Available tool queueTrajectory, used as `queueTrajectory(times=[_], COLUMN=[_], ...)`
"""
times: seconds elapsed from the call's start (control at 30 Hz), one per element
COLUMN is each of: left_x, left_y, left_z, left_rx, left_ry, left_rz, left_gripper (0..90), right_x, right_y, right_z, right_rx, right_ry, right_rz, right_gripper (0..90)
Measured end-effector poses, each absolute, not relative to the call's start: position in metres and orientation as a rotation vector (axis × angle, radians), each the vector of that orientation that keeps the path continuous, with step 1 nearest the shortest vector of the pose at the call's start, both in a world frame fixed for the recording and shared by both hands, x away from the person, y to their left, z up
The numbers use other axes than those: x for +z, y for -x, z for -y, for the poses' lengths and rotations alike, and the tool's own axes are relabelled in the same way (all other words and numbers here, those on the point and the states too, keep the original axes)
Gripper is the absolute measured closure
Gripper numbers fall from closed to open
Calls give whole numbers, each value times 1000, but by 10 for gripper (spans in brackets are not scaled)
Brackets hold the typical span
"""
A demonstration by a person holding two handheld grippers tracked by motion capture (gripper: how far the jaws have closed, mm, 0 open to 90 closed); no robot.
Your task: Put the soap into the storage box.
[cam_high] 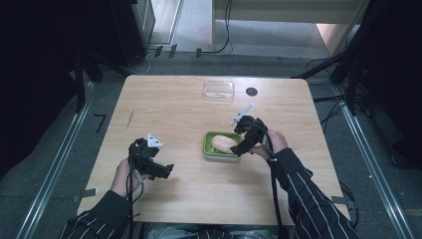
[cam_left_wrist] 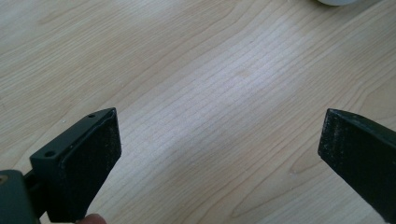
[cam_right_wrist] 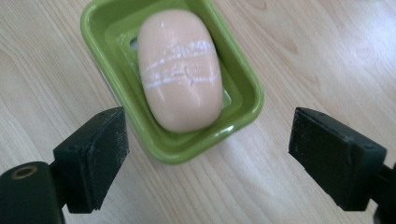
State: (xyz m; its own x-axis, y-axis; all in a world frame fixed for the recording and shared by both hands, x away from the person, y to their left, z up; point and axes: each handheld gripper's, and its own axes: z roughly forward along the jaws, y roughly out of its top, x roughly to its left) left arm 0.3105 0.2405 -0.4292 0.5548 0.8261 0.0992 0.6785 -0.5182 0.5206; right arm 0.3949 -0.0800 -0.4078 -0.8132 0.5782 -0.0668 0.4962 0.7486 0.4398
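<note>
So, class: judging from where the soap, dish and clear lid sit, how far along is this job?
Done: the peach oval soap bar lies in the green plastic dish. In hand: nothing; the right gripper hovers open by the dish, the left gripper open over bare wood. Possibly left: the clear plastic lid sits apart.

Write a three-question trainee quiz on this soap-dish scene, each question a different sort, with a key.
1. True or false: the peach oval soap bar lies inside the green plastic soap dish.
2. Which gripper hangs over the dish? A) left gripper B) right gripper
3. Fill in: the clear plastic lid sits near the wooden table's ____ edge, apart from the dish.

Key: 1 true; 2 B; 3 far.
</note>
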Motion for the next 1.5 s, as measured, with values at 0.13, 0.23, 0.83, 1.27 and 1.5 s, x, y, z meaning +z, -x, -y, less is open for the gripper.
queueTrajectory(times=[0.13, 0.23, 0.83, 1.27, 1.5], left_x=[-429, -429, -429, -429, -429], left_y=[-311, -310, -310, -310, -311], left_z=[-241, -241, -239, -239, -238], left_rx=[471, 473, 472, 475, 471], left_ry=[-2368, -2367, -2365, -2379, -2377], left_rz=[-1219, -1219, -1212, -1205, -1203], left_gripper=[0, 0, 0, 0, 0], right_x=[-407, -408, -415, -428, -436], right_y=[-389, -383, -339, -316, -302], right_z=[84, 88, 108, 129, 140], right_rx=[607, 599, 565, 528, 505], right_ry=[-879, -900, -942, -985, -1017], right_rz=[-2735, -2722, -2667, -2650, -2664], right_gripper=[127, 128, 122, 116, 114])
